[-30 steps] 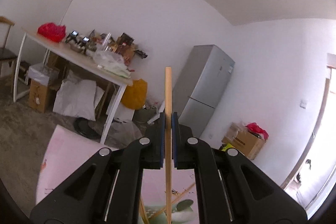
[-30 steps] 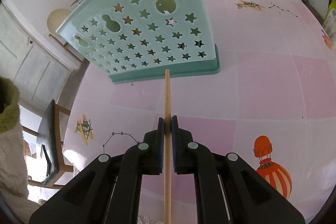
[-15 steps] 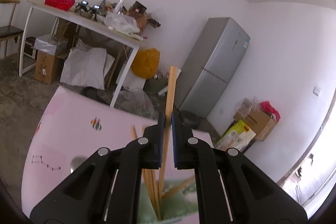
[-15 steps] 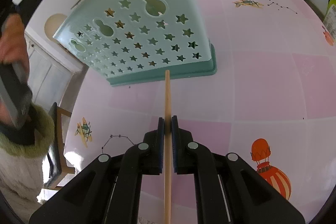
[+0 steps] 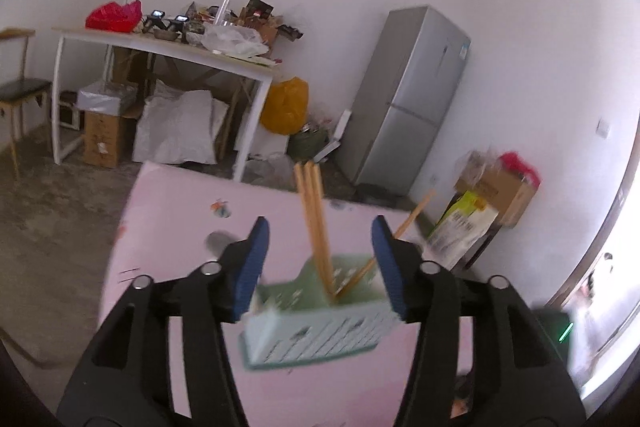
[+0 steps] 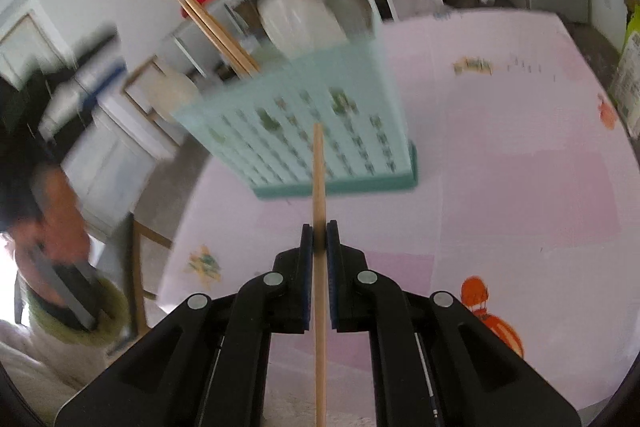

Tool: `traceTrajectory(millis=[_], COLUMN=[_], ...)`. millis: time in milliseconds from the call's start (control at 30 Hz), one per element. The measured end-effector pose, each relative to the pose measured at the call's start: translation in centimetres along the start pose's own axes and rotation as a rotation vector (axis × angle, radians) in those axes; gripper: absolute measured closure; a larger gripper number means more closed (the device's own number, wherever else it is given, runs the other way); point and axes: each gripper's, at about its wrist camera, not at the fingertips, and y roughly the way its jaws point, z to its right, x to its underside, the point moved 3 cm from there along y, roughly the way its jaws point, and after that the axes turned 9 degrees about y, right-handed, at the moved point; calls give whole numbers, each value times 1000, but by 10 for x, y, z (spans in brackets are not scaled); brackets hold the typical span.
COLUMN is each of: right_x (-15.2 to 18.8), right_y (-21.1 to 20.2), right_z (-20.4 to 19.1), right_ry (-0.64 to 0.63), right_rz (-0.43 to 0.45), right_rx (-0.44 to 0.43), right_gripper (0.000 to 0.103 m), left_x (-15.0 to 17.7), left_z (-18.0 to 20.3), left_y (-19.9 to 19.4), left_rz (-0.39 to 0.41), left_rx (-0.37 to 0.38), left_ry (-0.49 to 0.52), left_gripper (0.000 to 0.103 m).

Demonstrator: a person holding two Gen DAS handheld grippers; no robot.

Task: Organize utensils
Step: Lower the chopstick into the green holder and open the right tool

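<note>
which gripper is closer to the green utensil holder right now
Left. The left gripper hangs open just above the utensil holder, while the right gripper sits back in front of it, clamping a chopstick.

Both tools look alike: left black plastic two-finger gripper w/ blue ribbed pads & round silver screws; right black plastic two-finger gripper same build. Person's bare hand, blurred, w/ fuzzy green cuff on white sleeve.

Left hand-held gripper gapes; right hand-held gripper pinched.
</note>
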Motion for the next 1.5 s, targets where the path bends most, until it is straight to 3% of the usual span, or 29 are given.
traceTrajectory(millis=[200, 367, 633, 800, 1000, 1200, 1300, 1500], right_x=[-48, -92, -149, -163, -152, -129, -116, -80], right_y=[-53, -91, -98, -62, -17, 3, -13, -51], right_z=[-42, -82, -131, -138, -125, -92, -73, -48], right_ry=[-94, -199, -332, -368, -408, -395, -348, -254], right_rz=[152, 288, 515, 552, 529, 420, 413, 408], right_rx=[-108, -187, -203, -184, -109, -32, -25, -29], right_gripper=[96, 96, 96, 96, 96, 93, 61, 48], left_x=[30, 46, 62, 68, 70, 72, 73, 73], left_z=[-4, -13, -25, -26, -25, -23, -22, -15], left_y=[-16, -20, -17, -17, -16, -16, -15, -14], left_rz=[-127, -204, -274, -285, -289, -284, -282, -271], left_rx=[-123, -191, -269, -287, -297, -294, -287, -282], left_ry=[96, 112, 138, 145, 165, 182, 175, 161], left_gripper=[40, 34, 26, 23, 20, 19, 19, 14])
